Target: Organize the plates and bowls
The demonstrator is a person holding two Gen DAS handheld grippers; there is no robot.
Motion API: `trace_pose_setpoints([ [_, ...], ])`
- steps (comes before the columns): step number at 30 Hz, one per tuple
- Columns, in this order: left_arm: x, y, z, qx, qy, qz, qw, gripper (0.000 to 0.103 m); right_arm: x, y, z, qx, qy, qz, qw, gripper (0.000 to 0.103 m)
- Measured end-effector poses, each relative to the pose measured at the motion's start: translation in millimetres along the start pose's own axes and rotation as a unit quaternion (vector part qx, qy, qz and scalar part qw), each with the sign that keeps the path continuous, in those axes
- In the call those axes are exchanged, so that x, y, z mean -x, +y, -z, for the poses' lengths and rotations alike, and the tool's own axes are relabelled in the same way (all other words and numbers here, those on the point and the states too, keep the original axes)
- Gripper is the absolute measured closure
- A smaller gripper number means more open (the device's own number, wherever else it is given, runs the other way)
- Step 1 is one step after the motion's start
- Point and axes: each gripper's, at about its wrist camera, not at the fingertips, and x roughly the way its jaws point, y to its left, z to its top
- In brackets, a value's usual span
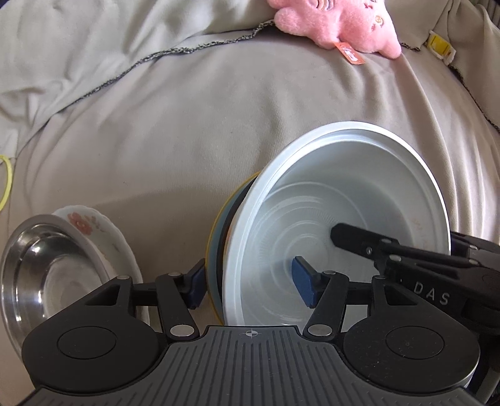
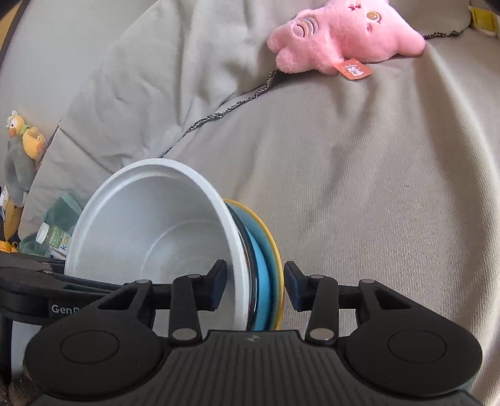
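A white bowl (image 1: 343, 187) (image 2: 150, 212) leans on its side, nested in a steel dish (image 2: 250, 256), a blue plate (image 2: 262, 281) and a yellow plate (image 2: 275, 250). My right gripper (image 2: 254, 284) is shut on this stack's rim, one pad inside the bowl and one on the yellow plate; it also shows as the right gripper (image 1: 397, 240) entering from the right. My left gripper (image 1: 251, 285) is open and straddles the opposite rim, its pads (image 1: 304, 285) apart from the dishes. A steel bowl (image 1: 40, 268) sits on a floral plate (image 1: 93, 231) at lower left.
Everything lies on wrinkled grey cloth (image 1: 187, 140). A pink plush toy (image 1: 337, 22) (image 2: 343, 37) lies at the far side. At the left edge of the right wrist view are a yellow-grey plush toy (image 2: 22, 146) and a small labelled bottle (image 2: 56, 240).
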Motion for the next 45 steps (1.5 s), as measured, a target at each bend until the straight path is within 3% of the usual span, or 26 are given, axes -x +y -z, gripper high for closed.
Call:
trace_pose_setpoints([
  [4, -2, 7, -1, 0.01, 0.009, 0.014, 0.9998, 0.04, -4, -9, 5, -0.015, 0.021, -0.031, 0.999, 0.062],
  [7, -3, 8, -1, 0.01, 0.009, 0.017, 0.9998, 0.04, -3, -13, 12, -0.018, 0.014, -0.04, 0.999, 0.061],
  [11, -2, 2, 1, -0.004, 0.003, 0.001, 1.0, 0.04, -4, -14, 15, -0.027, 0.017, -0.053, 0.998, 0.062],
  [21, -4, 6, 3, 0.015, 0.0, 0.016, 0.9998, 0.038, -2, -12, 23, -0.028, 0.01, -0.051, 0.998, 0.063],
  [45, -7, 3, -3, 0.007, 0.019, 0.014, 0.9997, 0.037, -4, -18, 21, -0.035, 0.019, -0.064, 0.997, 0.063],
])
